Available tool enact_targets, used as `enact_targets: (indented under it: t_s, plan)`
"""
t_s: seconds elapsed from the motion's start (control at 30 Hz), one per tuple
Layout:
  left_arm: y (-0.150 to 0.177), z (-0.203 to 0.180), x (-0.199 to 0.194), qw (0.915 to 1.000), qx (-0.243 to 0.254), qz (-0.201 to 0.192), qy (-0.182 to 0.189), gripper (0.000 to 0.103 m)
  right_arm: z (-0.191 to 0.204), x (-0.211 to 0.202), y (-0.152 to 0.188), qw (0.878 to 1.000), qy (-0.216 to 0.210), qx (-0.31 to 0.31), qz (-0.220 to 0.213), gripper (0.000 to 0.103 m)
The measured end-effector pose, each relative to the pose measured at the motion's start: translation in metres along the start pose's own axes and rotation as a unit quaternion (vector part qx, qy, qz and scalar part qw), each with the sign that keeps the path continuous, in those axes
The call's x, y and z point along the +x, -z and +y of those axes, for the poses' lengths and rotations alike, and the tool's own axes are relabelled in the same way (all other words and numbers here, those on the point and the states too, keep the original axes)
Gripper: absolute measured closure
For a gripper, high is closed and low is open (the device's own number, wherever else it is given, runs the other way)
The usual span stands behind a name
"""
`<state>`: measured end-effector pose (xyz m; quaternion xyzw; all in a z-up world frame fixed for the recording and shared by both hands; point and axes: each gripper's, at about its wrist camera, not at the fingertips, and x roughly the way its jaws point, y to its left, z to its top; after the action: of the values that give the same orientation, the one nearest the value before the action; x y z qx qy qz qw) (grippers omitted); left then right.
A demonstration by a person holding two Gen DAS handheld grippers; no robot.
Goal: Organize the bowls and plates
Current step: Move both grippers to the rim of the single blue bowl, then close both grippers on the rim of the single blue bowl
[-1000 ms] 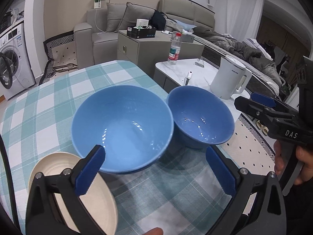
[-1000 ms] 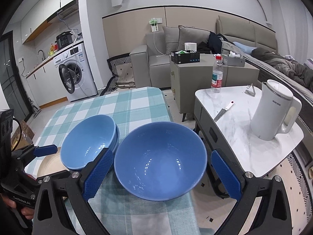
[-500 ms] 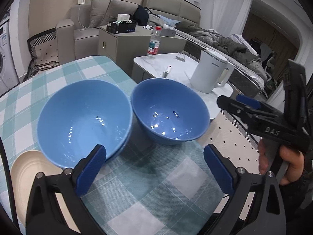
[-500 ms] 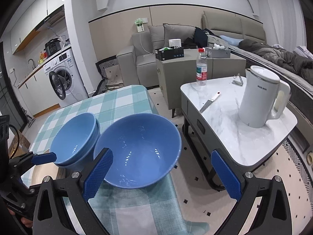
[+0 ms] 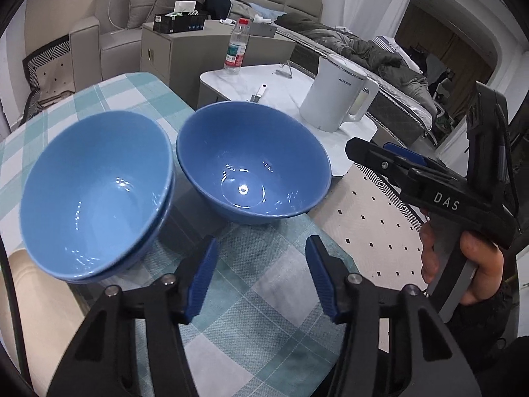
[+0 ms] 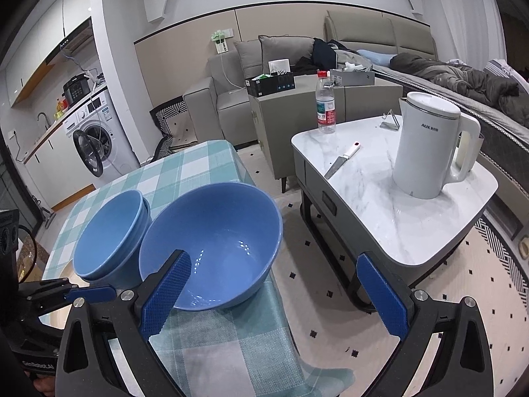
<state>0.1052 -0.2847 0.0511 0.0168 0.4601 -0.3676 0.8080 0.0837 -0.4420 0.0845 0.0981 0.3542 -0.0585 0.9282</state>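
From the left wrist, the left gripper (image 5: 261, 264) has just been closing, nothing between its jaws; the single blue bowl (image 5: 253, 162) is sitting just ahead on the checked tablecloth (image 5: 264, 301), stacked blue bowls (image 5: 96, 195) beside it. From the right wrist, the right gripper (image 6: 274, 294) is gaping empty, its left finger (image 6: 165, 291) crossing that bowl's (image 6: 211, 244) near rim; a white kettle (image 6: 429, 149) is standing apart.

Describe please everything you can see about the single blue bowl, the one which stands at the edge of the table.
The single blue bowl is round, deep and glossy, ceramic or glazed by its look, plain blue inside and out. It is empty, with light glints on its bottom. It stands upright on the checked tablecloth, near the table's edge, close beside the stacked blue bowls; whether their rims touch I cannot tell. No gripper touches it.
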Motion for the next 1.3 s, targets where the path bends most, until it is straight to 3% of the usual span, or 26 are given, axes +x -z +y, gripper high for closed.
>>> enact_targets:
  t_s: [0.6,0.83,1.2,1.3]
  plan:
    - [-0.007,0.013,0.022,0.9988,-0.049,-0.004,0.009,0.052,-0.002,0.039,0.001,0.999,-0.012,-0.014,0.040,0.002]
    - [-0.012,0.017,0.028,0.9982,-0.058,-0.004,0.010,0.052,-0.005,0.057,-0.007,0.998,-0.014,-0.013,0.052,0.019]
    - [-0.018,0.017,0.032,0.9978,-0.066,-0.004,0.012,0.052,-0.005,0.076,-0.014,0.997,-0.022,-0.019,0.066,0.031]
    - [-0.019,0.018,0.031,0.9971,-0.074,-0.006,0.015,0.052,-0.004,0.080,-0.014,0.997,-0.024,-0.023,0.069,0.040]
